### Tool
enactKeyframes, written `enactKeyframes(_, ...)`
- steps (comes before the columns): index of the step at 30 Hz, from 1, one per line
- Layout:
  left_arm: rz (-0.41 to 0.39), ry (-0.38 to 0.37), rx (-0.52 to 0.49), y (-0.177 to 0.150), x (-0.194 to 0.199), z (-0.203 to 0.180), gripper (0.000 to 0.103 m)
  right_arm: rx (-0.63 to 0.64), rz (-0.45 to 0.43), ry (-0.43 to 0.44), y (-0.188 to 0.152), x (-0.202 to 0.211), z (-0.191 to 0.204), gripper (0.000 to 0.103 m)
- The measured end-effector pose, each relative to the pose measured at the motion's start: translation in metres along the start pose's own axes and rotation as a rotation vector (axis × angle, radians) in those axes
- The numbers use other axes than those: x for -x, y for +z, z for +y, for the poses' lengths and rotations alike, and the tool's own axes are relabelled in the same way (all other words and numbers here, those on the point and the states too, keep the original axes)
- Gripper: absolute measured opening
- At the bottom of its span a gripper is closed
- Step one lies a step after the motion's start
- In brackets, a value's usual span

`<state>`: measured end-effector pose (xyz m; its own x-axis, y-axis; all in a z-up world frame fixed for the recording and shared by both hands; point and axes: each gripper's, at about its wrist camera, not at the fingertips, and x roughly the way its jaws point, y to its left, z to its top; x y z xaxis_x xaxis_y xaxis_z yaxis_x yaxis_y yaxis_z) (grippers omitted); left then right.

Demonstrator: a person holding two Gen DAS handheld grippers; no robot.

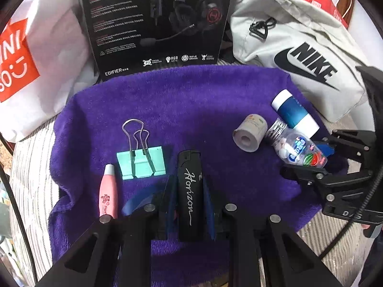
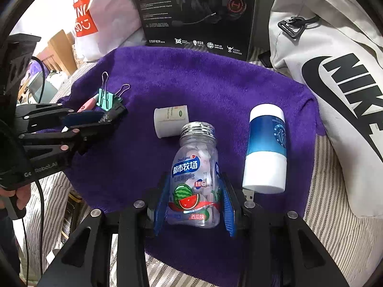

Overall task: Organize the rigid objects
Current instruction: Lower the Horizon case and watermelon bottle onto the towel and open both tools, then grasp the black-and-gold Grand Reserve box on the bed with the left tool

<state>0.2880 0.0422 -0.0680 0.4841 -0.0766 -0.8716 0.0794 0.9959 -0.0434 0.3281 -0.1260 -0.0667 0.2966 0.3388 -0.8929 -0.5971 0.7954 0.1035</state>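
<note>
My left gripper [image 1: 190,186] is shut on a black "Horizon" lighter [image 1: 189,191], low over the purple towel [image 1: 191,100]. Just left of it lie a teal binder clip [image 1: 141,162] and a pink pen-shaped item [image 1: 109,191]. My right gripper [image 2: 195,205] is shut on a clear candy bottle [image 2: 196,181] with a watermelon label and silver cap, near the towel's right side. A small tape roll [image 2: 170,120] lies beyond the bottle's cap. A blue-and-white cylinder [image 2: 267,148] lies to its right. The left gripper [image 2: 107,117] shows at the left edge beside the clip [image 2: 106,99].
A black headset box [image 1: 155,24] stands at the towel's far edge. A white Nike bag [image 2: 335,71] crowds the right side and a white-and-red shopping bag [image 1: 36,59] the left. A USB plug [image 2: 249,195] pokes out below the cylinder. Striped bedding [image 1: 31,155] surrounds the towel.
</note>
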Motion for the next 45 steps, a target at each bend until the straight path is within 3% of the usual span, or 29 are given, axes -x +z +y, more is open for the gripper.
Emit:
enactKeyframes(10, -0.007, 0.012, -0.021, 0.0, 0.002, -0.004, 0.022, 0.06, -0.006, 0.017, -0.002, -0.001, 0.0, 0.04)
enactKeyframes(20, 0.007, -0.008, -0.031, -0.008, 0.009, -0.009, 0.04, 0.065, 0.013, 0.021, -0.008, 0.003, 0.0, 0.047)
enactKeyframes(31, -0.036, -0.001, 0.032, -0.019, 0.047, -0.005, 0.046, 0.008, 0.027, 0.002, -0.019, 0.024, -0.007, 0.052)
enactKeyframes(35, -0.064, 0.016, 0.025, -0.031, 0.072, -0.007, 0.057, -0.014, -0.009, -0.035, -0.029, 0.047, -0.006, 0.057)
enactKeyframes(40, -0.049, 0.01, 0.038, -0.058, 0.094, -0.013, 0.058, -0.066, -0.048, -0.059, -0.052, 0.075, -0.002, 0.059)
enactKeyframes(45, -0.004, 0.02, 0.054, -0.085, 0.085, -0.021, 0.058, -0.143, -0.094, -0.048, -0.083, 0.099, 0.002, 0.059)
